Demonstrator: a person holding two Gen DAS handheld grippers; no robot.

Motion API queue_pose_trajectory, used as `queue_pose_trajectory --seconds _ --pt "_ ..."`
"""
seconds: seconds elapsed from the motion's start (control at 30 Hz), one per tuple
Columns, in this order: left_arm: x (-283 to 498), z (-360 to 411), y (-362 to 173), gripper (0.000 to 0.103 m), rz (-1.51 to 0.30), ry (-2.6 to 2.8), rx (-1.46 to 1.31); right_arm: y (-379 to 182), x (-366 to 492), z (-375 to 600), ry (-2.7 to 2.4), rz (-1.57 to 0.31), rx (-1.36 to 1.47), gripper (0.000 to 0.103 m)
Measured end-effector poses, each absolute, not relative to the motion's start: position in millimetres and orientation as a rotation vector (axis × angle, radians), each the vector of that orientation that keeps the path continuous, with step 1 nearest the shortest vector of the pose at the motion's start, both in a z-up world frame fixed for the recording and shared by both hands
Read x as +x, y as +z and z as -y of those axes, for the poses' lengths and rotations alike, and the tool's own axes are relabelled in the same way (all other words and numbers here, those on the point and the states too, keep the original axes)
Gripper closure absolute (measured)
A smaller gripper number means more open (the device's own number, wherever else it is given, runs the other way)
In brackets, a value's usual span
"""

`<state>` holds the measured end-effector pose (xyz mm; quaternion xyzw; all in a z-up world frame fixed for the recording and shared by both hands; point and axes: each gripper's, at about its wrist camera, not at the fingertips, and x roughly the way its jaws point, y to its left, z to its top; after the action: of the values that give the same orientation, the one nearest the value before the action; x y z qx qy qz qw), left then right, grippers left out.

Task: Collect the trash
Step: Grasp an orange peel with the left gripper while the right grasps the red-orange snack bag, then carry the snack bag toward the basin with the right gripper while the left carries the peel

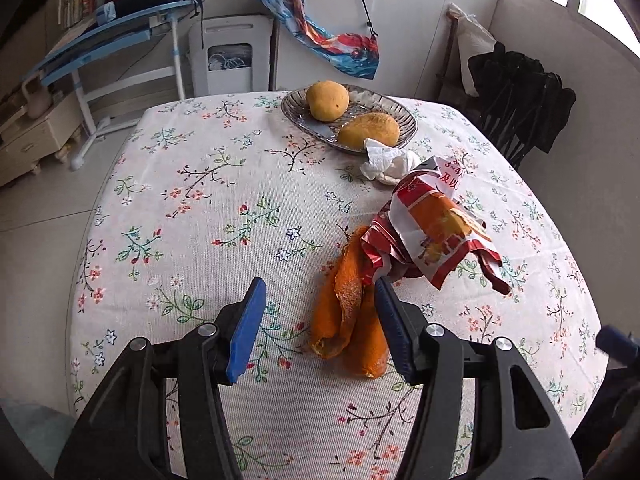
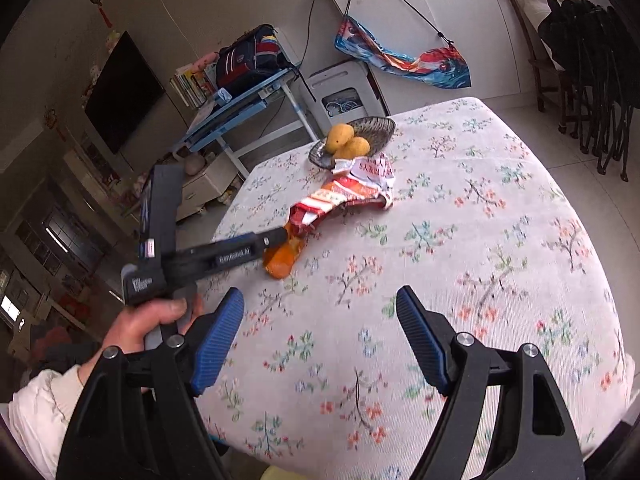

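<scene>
The orange peel lies on the flowered tablecloth, on the near right part of the table. Its far end touches a crumpled red and white wrapper, and a white tissue lies just beyond, beside a plate with two mangoes. The left gripper is spread around the peel, not pinching it. The right gripper is spread over bare cloth.

Glossy plastic wrapper, woven tablecloth
</scene>
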<state>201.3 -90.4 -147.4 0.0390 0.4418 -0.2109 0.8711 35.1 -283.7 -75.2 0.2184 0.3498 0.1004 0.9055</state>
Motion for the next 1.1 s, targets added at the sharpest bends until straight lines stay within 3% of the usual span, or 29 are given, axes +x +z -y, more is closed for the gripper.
queue_pose_trajectory --seconds 0.13,0.2,0.3,0.33,0.4,0.57,0.67,1.1 --pt "207.6 94.2 -152.9 0.05 -0.931 -0.463 0.079 -68.8 96.7 282.0 0.187 -0.725 0.428 0.023" --pt "211.0 94.2 -154.4 0.058 -0.939 -0.476 0.055 -72.8 128.6 278.6 0.173 -0.747 0.41 0.023" --pt "213.1 90.8 -155.9 0.08 -0.956 -0.49 0.021 -87.3 168.8 272.1 0.118 -0.818 0.37 0.023" --pt "211.8 89.8 -157.3 0.083 -0.959 -0.495 0.022 -94.7 178.2 270.7 0.104 -0.851 0.364 0.023" --pt "207.6 86.7 -158.0 0.083 -0.952 -0.509 0.023 -110.9 187.9 268.2 0.096 -0.91 0.354 0.024" --pt "196.6 65.5 -155.8 0.086 -0.958 -0.505 -0.032 -124.6 170.9 271.0 0.138 -0.924 0.338 0.065" --pt "184.6 54.0 -153.7 0.086 -0.956 -0.487 -0.037 -120.7 151.6 274.3 0.162 -0.911 0.325 0.073" --pt "130.3 42.2 -147.5 0.085 -0.936 -0.4 0.04 -109.3 78.0 289.9 0.209 -0.919 0.296 0.076"
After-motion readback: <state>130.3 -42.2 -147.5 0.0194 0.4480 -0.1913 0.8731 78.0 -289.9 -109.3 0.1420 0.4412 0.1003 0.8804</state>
